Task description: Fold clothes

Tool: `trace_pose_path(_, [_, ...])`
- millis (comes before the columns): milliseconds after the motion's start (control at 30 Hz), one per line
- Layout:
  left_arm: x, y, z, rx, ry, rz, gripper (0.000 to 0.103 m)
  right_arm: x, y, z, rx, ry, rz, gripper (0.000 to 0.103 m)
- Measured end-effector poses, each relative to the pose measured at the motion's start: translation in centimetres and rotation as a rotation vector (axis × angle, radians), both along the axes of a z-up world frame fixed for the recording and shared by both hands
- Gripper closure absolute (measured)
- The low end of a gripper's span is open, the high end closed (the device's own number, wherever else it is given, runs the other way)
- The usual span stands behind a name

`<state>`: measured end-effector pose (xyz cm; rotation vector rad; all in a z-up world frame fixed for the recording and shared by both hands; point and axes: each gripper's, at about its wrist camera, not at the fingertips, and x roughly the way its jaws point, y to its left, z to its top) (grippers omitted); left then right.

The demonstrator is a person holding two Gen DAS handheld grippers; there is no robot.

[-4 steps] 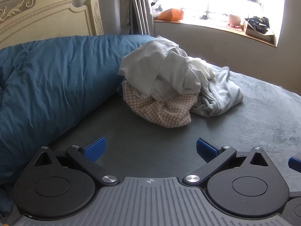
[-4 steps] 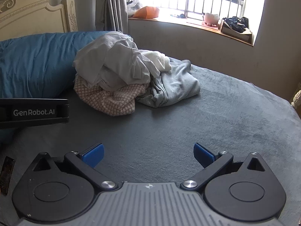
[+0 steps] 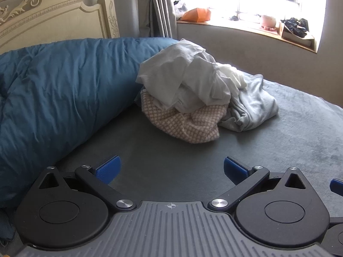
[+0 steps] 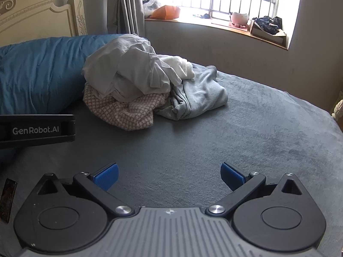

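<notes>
A heap of unfolded clothes (image 3: 199, 92) sits on a bed's grey blanket (image 3: 300, 132), pressed against a rolled blue duvet (image 3: 60, 90) below a cream headboard (image 3: 42, 12). A pale white garment (image 3: 184, 75) crowns the heap, a pink-checked piece (image 3: 184, 122) spills out beneath it, and a light grey garment (image 3: 253, 107) slumps at the window side. The left tool (image 3: 170, 168) and the right tool (image 4: 169, 172) both hover over bare blanket short of the heap, each with its blue pads spread wide and nothing between them. From the right wrist view the same heap (image 4: 150, 87) lies ahead and slightly left, with the left tool's body (image 4: 36, 129) visible at the frame's edge.

No garment appears folded or laid flat, so the job looks to be at its very start: the approach to pick a first item. The next move likely calls for reaching forward and pinching one single layer, probably the white top piece, then lifting it clear without dragging its neighbours.
</notes>
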<state>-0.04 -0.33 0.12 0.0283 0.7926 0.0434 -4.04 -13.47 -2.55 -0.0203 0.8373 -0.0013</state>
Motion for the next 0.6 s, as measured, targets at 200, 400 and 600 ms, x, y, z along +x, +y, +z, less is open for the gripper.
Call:
trace_pose_path(200, [-0.2, 0.1, 0.3, 0.012, -0.009, 0.005, 0.0, 0.0, -0.4, -0.1, 0.007, -0.007, -0.003, 0.0])
trace_pose_path(400, [-0.4, 0.5, 0.5, 0.01, -0.01, 0.018, 0.0, -0.4, -0.2, 0.8, 0.002, -0.01, -0.005, 0.0])
trace_pose_path(600, [-0.5, 0.5, 0.7, 0.018, -0.024, 0.014, 0.0, -0.7, -0.3, 1.0, 0.006, -0.016, -0.007, 0.0])
